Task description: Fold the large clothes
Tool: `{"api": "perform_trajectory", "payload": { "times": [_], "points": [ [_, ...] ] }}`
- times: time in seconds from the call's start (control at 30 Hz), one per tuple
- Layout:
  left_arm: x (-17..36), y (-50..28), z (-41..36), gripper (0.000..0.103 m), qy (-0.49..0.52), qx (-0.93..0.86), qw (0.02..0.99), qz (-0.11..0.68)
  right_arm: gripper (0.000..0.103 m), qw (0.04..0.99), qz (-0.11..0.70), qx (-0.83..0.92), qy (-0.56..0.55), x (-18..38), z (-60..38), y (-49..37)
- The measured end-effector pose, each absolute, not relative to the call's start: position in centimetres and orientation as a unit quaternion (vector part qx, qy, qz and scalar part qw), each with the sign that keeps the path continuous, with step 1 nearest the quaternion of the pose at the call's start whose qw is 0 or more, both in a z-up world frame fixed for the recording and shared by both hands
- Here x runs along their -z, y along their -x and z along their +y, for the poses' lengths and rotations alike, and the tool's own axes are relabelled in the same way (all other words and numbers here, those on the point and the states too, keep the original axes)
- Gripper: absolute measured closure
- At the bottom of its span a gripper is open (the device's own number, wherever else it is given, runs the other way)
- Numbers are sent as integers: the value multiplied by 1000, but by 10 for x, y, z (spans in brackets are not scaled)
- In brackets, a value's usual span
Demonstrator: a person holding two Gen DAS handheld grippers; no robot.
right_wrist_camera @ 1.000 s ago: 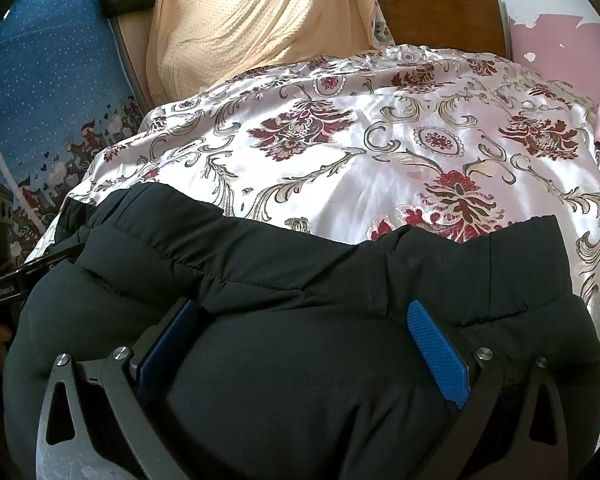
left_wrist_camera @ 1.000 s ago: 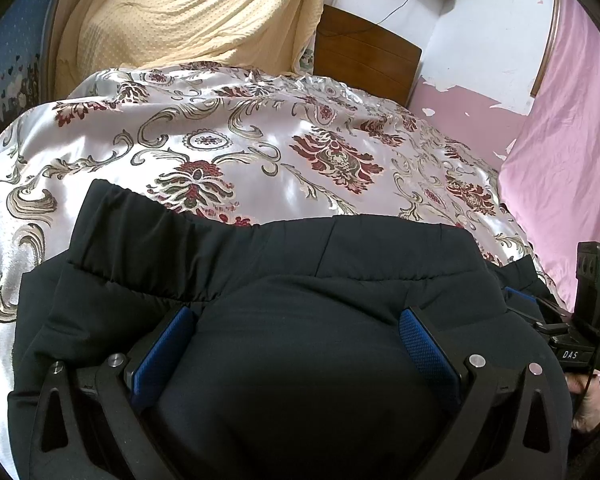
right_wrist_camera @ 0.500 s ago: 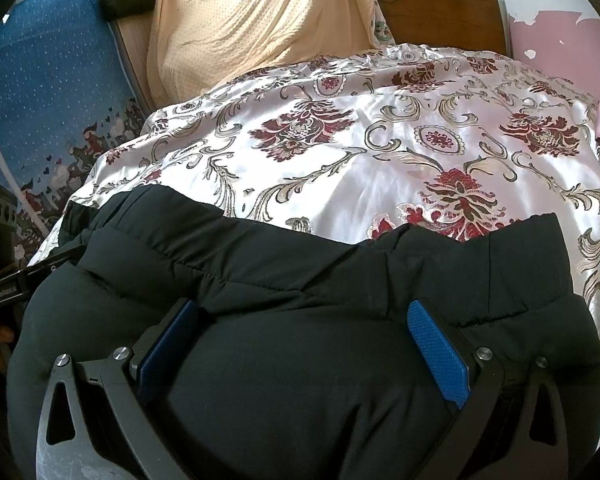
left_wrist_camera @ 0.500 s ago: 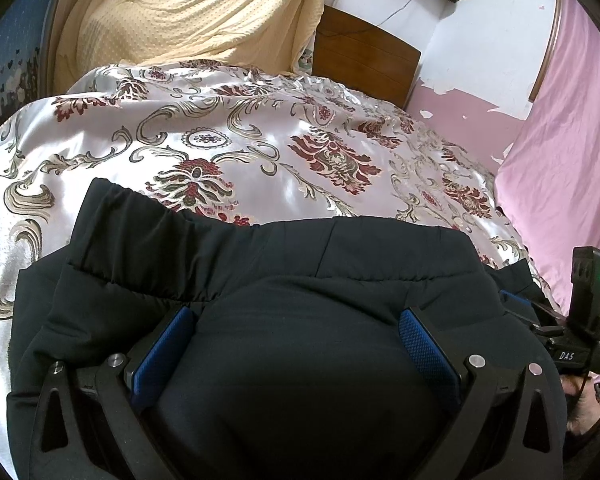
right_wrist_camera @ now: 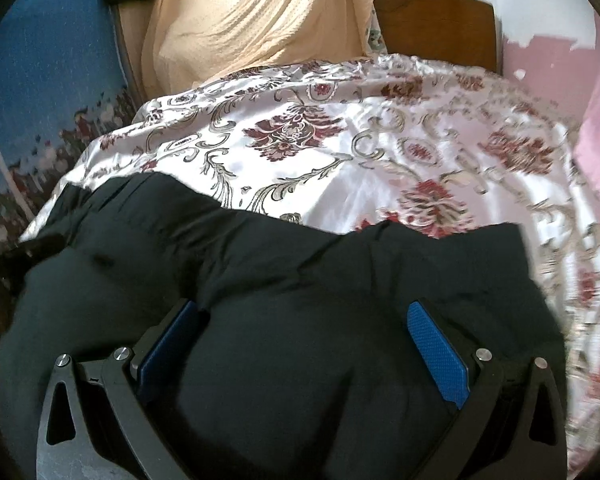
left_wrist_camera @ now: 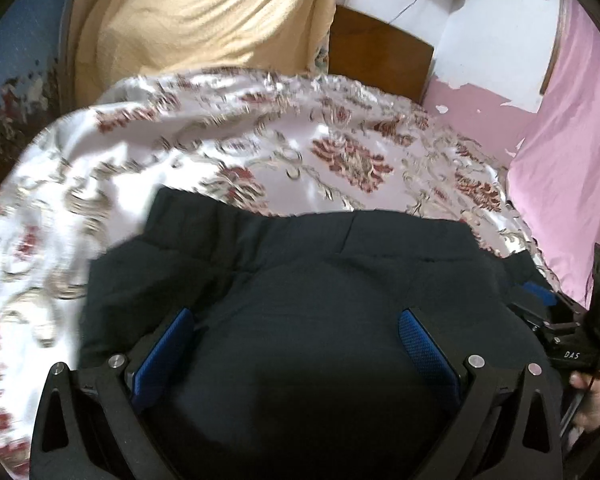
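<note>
A large black padded garment (left_wrist_camera: pixel 300 280) lies on a floral satin bedspread (left_wrist_camera: pixel 180 152). It also fills the lower half of the right wrist view (right_wrist_camera: pixel 280 280). My left gripper (left_wrist_camera: pixel 296 320) has its jaws wide apart, with a thick bulge of the black fabric between the blue pads (left_wrist_camera: pixel 424 348). My right gripper (right_wrist_camera: pixel 300 316) stands the same way, jaws wide, with the garment bulging between its blue pads (right_wrist_camera: pixel 436 356). The right gripper's body shows at the right edge of the left wrist view (left_wrist_camera: pixel 580 340).
The bedspread (right_wrist_camera: pixel 380 152) stretches ahead to a wooden headboard (left_wrist_camera: pixel 380 60). A yellow cloth (left_wrist_camera: pixel 204 16) hangs at the back. A pink curtain (left_wrist_camera: pixel 572 160) is on the right and a blue patterned hanging (right_wrist_camera: pixel 48 80) on the left.
Both grippers have moved forward with the garment, which now covers more of the bedspread. The background is motion blurred. The jaws' spread looks unchanged.
</note>
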State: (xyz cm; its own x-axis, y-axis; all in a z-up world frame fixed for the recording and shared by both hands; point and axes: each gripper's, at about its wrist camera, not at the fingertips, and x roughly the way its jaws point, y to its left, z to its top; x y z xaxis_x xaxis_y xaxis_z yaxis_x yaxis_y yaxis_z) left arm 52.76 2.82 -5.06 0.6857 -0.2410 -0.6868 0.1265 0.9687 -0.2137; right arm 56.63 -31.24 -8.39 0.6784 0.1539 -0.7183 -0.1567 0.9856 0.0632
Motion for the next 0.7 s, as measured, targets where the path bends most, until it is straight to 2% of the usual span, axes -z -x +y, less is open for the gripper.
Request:
{"api": "perform_trajectory", "payload": {
  "times": [0.13, 0.3, 0.53, 0.7],
  "points": [
    [30, -502, 55, 0, 52, 88, 917, 386, 1, 918, 383, -98, 0, 58, -328, -531],
    [37, -484, 105, 0, 71, 110, 895, 426, 1, 912, 397, -99, 16, 43, -367, -497],
    [82, -499, 137, 0, 136, 159, 843, 496, 1, 882, 453, -125, -24, 62, -421, -487],
    [92, -504, 124, 0, 125, 214, 833, 495, 1, 862, 477, -164, -51, 86, -434, -498]
  ]
}}
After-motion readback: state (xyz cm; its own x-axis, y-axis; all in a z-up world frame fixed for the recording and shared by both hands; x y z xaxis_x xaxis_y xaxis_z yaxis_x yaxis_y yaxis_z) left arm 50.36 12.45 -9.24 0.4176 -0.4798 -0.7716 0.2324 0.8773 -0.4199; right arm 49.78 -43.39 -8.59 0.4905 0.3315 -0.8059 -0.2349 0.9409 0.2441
